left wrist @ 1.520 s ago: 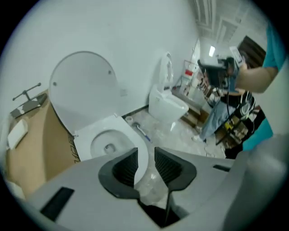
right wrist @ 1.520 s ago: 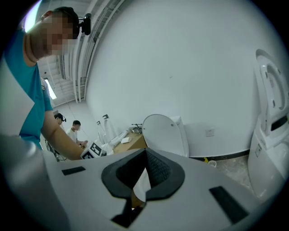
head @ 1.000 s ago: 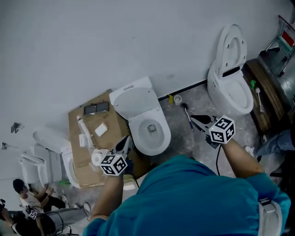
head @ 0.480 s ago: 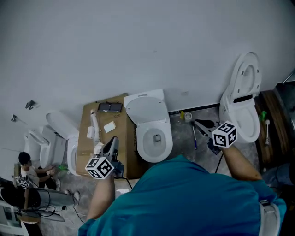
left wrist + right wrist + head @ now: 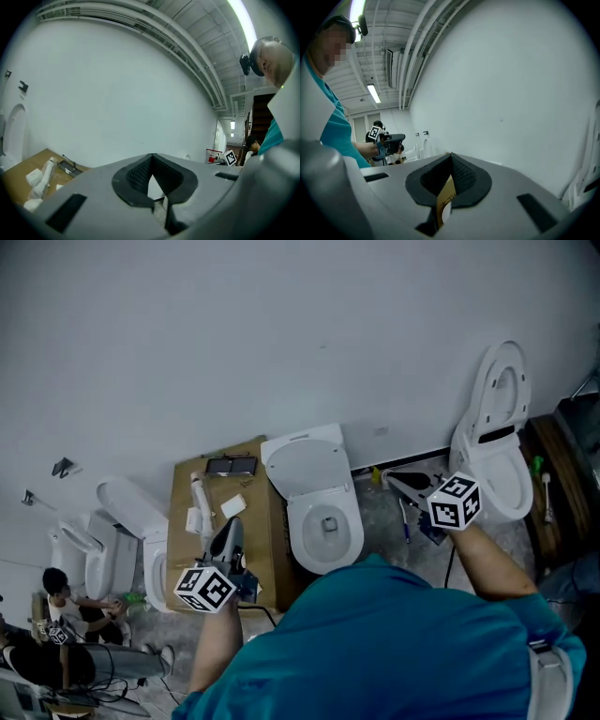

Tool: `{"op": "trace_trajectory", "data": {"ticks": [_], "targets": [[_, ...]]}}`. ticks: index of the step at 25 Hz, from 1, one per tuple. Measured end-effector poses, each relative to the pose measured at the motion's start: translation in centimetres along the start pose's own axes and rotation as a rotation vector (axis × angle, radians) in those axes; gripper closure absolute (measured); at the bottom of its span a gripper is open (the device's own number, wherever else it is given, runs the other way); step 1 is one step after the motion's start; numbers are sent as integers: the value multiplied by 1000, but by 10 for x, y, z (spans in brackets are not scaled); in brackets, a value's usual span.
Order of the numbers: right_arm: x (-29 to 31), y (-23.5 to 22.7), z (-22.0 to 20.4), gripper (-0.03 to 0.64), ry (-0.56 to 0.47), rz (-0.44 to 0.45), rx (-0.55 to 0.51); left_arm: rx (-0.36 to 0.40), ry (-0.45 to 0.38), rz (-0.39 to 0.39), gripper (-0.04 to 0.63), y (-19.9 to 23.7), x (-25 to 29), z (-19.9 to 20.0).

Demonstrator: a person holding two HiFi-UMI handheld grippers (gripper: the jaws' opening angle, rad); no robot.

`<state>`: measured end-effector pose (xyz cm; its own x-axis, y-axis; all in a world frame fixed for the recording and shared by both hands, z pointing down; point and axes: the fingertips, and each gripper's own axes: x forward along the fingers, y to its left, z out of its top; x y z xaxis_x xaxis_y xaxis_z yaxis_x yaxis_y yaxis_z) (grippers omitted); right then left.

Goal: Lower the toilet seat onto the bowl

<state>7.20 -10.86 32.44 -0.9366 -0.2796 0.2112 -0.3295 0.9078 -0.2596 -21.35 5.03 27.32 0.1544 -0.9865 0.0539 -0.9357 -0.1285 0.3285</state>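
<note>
Flanking bowl (image 5: 326,521) mid-frame with left gripper (image 5: 230,527) and right gripper (image 5: 395,480), both pressed together, empty, held clear, ready to lower seat (image 5: 305,465), seemingly upright against wall.

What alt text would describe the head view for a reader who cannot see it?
A person in a teal shirt holds the left gripper and right gripper before a white ceramic toilet with its lid raised. A brown cardboard box stands beside it.

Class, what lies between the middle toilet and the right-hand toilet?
In the head view, the right tool hangs there, over floor with a small yellow item by the wall.
</note>
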Motion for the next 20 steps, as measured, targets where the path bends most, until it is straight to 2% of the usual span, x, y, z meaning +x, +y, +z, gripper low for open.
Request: {"op": "trace_trajectory", "data": {"ticks": [4, 9, 13, 16, 20], "targets": [[25, 34, 22, 626, -66, -49, 35, 1, -6, -69, 592, 33, -5, 21], [63, 76, 29, 626, -77, -87, 36, 16, -12, -150, 592, 70, -18, 49], [79, 95, 43, 626, -99, -112, 39, 13, 4, -198, 592, 85, -25, 53], [82, 104, 55, 626, -121, -102, 35, 21, 15, -215, 592, 84, -23, 53], [77, 100, 75, 626, -97, -85, -36, -1, -1, -187, 592, 72, -15, 51]]}}
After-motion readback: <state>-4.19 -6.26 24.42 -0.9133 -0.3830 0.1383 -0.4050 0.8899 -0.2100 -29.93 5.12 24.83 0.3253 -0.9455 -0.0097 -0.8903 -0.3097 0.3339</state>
